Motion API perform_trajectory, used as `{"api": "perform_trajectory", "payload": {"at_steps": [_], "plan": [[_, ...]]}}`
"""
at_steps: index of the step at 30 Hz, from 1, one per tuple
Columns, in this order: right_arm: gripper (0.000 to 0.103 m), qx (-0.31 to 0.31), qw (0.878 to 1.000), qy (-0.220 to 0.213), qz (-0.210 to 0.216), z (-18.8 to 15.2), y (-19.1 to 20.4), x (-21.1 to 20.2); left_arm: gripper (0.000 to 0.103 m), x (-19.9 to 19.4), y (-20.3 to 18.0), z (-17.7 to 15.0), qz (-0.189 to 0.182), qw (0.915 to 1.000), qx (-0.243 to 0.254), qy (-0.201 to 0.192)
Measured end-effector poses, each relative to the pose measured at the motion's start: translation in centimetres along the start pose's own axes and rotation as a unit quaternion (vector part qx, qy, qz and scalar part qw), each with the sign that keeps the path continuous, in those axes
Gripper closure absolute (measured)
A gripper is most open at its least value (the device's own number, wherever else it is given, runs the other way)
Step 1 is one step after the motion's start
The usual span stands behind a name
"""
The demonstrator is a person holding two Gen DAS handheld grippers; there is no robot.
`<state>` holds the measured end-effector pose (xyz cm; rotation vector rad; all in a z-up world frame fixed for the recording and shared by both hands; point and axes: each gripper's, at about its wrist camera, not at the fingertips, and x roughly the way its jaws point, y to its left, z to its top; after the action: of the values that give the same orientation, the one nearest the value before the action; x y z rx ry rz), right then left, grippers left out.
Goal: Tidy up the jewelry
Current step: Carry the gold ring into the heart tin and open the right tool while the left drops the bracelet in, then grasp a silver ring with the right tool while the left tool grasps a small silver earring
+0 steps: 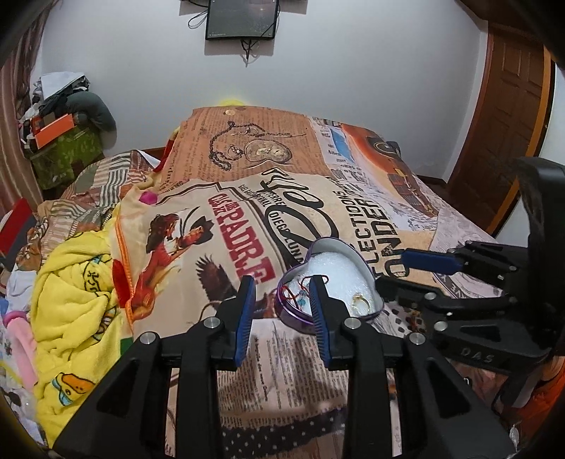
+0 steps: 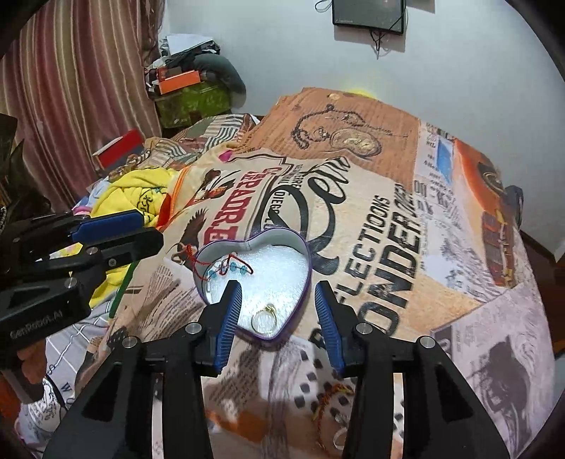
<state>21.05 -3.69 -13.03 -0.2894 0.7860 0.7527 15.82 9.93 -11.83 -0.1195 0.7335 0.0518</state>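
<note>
Left wrist view: the left gripper (image 1: pixel 282 293) fills the bottom centre, its blue-padded fingers (image 1: pixel 246 317) spread apart with nothing between them. Just beyond the tips, a little right of centre, sits the heart tin (image 1: pixel 300 317), purple-walled and lined with white foam, on the printed blanket (image 1: pixel 247 169). In the tin a red string (image 1: pixel 300 284) with pale beads lies at its left side, partly hidden behind the right finger; a gold ring (image 1: pixel 362 303) lies at its lower right. The right gripper (image 1: pixel 399 268) comes in from the right edge, seen side-on, its tip close to the tin's right rim; its blue pad shows, but from here I cannot tell how wide it stands. A yellow towel (image 1: pixel 77 293) is bunched at lower left. A dark screen (image 1: pixel 242 17) hangs on the wall at top centre, and a wooden door (image 1: pixel 508 134) stands at upper right.

Right wrist view: the right gripper (image 2: pixel 279 296) is at bottom centre, fingers spread wide and empty, flanking the tin's (image 2: pixel 300 243) lower point without touching it. The string (image 2: pixel 226 263) with blue beads lies across the tin's upper left, one end trailing over the rim. The ring (image 2: pixel 264 319) lies near the tin's bottom tip. The left gripper (image 2: pixel 141 233) enters from the left edge, its tip near the tin's upper left rim. A braided bracelet (image 2: pixel 332 402) lies on the blanket (image 2: pixel 459 317) at the bottom, between the right gripper's arms. Striped curtains (image 2: pixel 70 88) hang at upper left.
</note>
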Motion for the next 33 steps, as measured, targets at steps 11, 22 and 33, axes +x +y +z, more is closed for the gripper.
{"api": "perform_trajectory", "payload": {"at_steps": [11, 22, 33], "plan": [[0.064, 0.047, 0.998, -0.013, -0.028, -2.9, -2.6, -5.6, 0.066, -2.5, -3.3, -1.6, -0.024, 0.9993, 0.025, 0.01], [0.064, 0.097, 0.993, 0.0, -0.068, -8.0, -5.7, -9.8, 0.066, -2.1, -8.7, -4.6, -0.079, 0.9933, 0.059, 0.061], [0.064, 0.141, 0.988, 0.056, -0.02, -13.2, -5.5, -8.2, 0.066, -0.5, -12.4, -6.9, -0.103, 0.9866, 0.077, 0.101]]}}
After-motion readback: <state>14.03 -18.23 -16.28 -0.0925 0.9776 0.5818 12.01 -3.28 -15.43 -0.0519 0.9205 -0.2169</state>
